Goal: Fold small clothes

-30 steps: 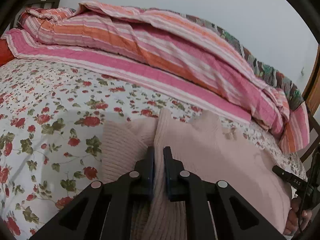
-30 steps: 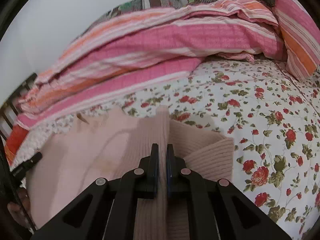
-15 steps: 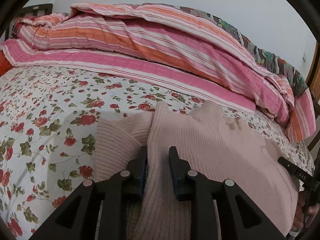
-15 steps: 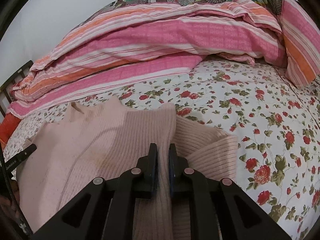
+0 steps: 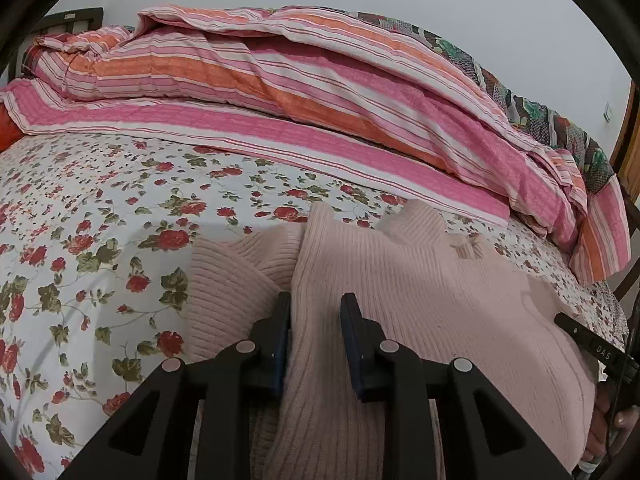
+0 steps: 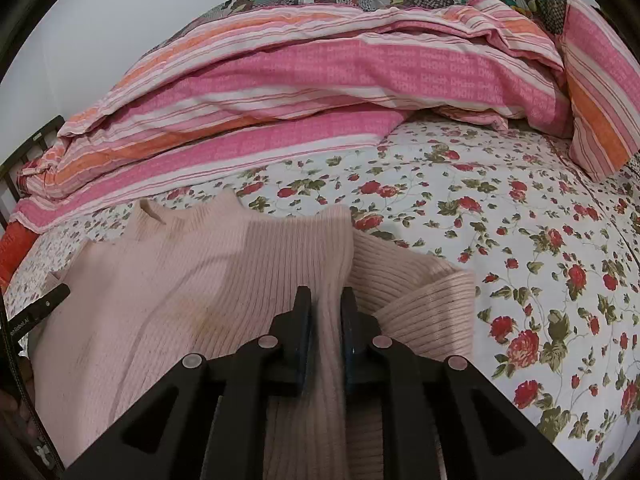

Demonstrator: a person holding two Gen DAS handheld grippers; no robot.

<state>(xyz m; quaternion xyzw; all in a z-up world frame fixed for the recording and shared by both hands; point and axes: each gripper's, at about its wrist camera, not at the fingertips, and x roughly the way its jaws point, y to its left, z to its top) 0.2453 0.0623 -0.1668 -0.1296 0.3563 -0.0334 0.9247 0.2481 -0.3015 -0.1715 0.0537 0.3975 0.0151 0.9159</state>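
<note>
A pale pink ribbed sweater (image 5: pixel 420 300) lies on the floral bedsheet (image 5: pixel 100 240), its collar toward the striped quilt. Its left sleeve (image 5: pixel 232 276) is folded beside the body. My left gripper (image 5: pixel 314 308) is open, its jaws wide apart astride the sweater's left edge. In the right wrist view the sweater (image 6: pixel 180 280) spreads to the left and its right sleeve (image 6: pixel 420 292) lies folded to the right. My right gripper (image 6: pixel 325 302) has parted a little, with the sweater's right edge still between the jaws.
A pink and orange striped quilt (image 5: pixel 320 92) is heaped along the far side of the bed, also in the right wrist view (image 6: pixel 320 80). A dark bed frame (image 5: pixel 72 16) shows at the far left. The other gripper's tip (image 5: pixel 588 340) shows at the right edge.
Both grippers lowered the sweater onto the bed. The left jaws went from shut to wide apart; the right jaws parted slightly in the last half second.
</note>
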